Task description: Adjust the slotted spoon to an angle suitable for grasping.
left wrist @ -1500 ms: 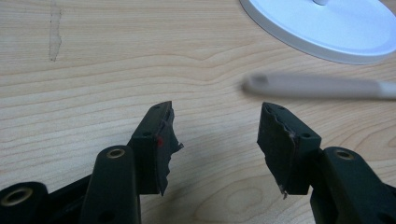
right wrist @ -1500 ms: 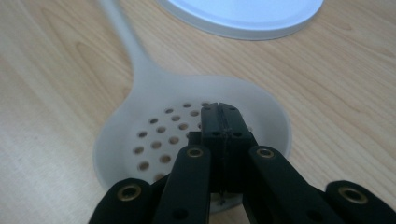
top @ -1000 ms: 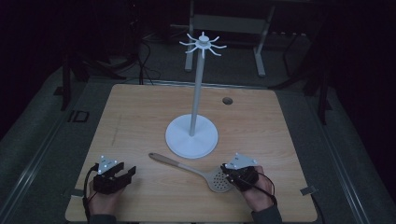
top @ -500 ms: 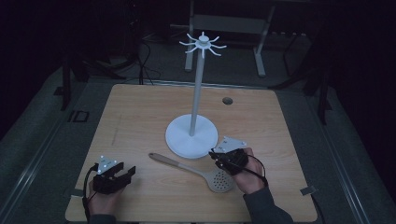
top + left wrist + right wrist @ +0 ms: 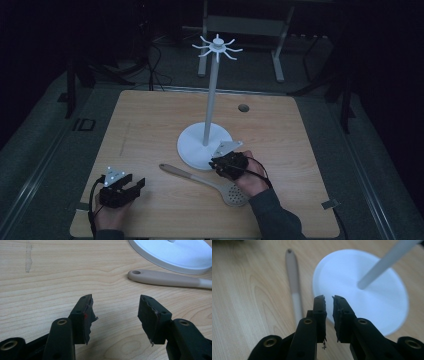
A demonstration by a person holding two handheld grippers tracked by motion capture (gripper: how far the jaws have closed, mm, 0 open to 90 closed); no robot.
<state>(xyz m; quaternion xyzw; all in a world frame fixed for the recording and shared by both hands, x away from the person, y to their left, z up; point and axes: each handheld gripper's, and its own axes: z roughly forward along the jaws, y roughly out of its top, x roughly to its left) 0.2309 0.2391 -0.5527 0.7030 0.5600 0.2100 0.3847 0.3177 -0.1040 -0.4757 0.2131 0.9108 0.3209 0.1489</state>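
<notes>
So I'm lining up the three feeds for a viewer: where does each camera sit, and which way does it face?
High view: above the person's table edge, looking forward and down at the stand, spoon, both hands and left tongs.
Left gripper view: on the left tongs, low over the table, facing the spoon handle; jaws wide apart.
Right gripper view: on the right tongs, facing the stand base; jaws narrowly apart.
All three share the spoon and stand base.

Black grippers (image 5: 121,189) — dark sleeve (image 5: 272,216)
</notes>
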